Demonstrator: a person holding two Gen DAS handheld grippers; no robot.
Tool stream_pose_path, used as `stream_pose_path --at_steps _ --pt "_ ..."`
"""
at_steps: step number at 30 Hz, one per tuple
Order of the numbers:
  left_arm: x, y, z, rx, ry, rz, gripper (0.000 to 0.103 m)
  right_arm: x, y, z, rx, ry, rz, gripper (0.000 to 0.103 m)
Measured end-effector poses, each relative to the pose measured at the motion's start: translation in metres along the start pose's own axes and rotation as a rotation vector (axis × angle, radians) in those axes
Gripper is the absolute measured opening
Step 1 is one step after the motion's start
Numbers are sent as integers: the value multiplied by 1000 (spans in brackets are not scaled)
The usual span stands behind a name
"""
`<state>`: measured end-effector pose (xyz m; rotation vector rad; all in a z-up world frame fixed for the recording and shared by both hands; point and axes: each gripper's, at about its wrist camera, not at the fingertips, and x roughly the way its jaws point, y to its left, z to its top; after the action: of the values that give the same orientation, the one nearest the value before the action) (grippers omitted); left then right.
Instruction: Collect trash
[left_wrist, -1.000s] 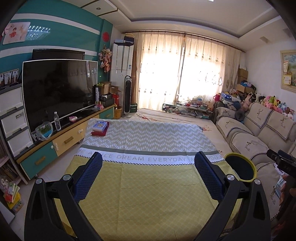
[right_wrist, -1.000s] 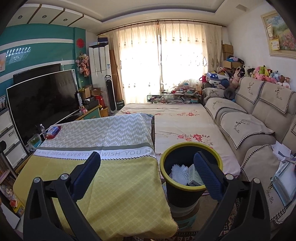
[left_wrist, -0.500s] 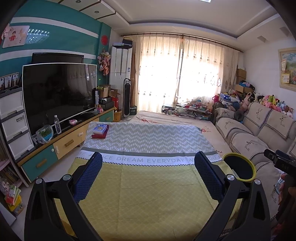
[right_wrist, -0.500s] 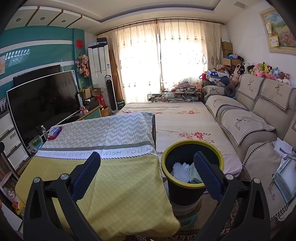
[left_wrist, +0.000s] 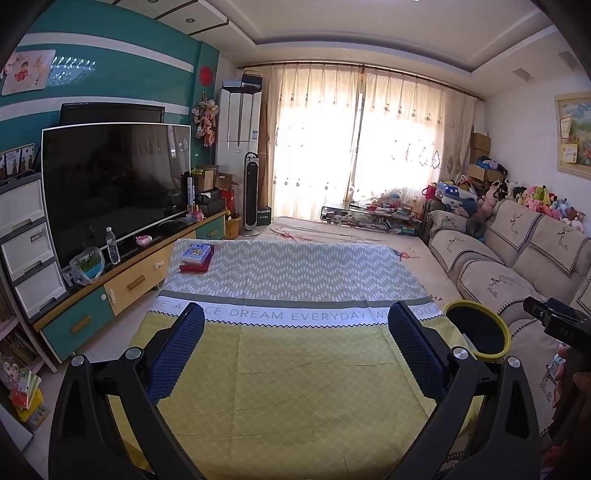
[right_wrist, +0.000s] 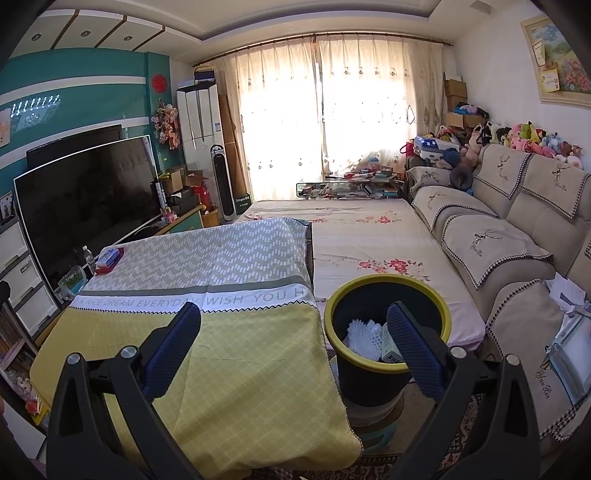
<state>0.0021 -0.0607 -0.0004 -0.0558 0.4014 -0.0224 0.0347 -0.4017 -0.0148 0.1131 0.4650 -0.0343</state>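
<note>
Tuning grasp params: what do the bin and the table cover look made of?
Bin: looks like rigid plastic, matte black wall with a smooth yellow rim; it holds its round shape. Table cover: thin woven fabric, probably cotton, matte; it shows fold creases and drapes limp over the edge. White ribbed piece inside the bin: material unclear.

left tool (left_wrist: 295, 350): jaws spread wide, blue pads facing each other, nothing between them, held level, pointing far | right tool (right_wrist: 293, 347): jaws spread wide, empty, level, pointing far | right tool also shows at the right edge of the left wrist view (left_wrist: 554, 321)
</note>
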Motion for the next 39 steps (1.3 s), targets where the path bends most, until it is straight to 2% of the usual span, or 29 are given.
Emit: stream_pose_path --at_steps 39 --pt "7 1 -6 7 22 -3 98 4 3 -2 0 12 7 96"
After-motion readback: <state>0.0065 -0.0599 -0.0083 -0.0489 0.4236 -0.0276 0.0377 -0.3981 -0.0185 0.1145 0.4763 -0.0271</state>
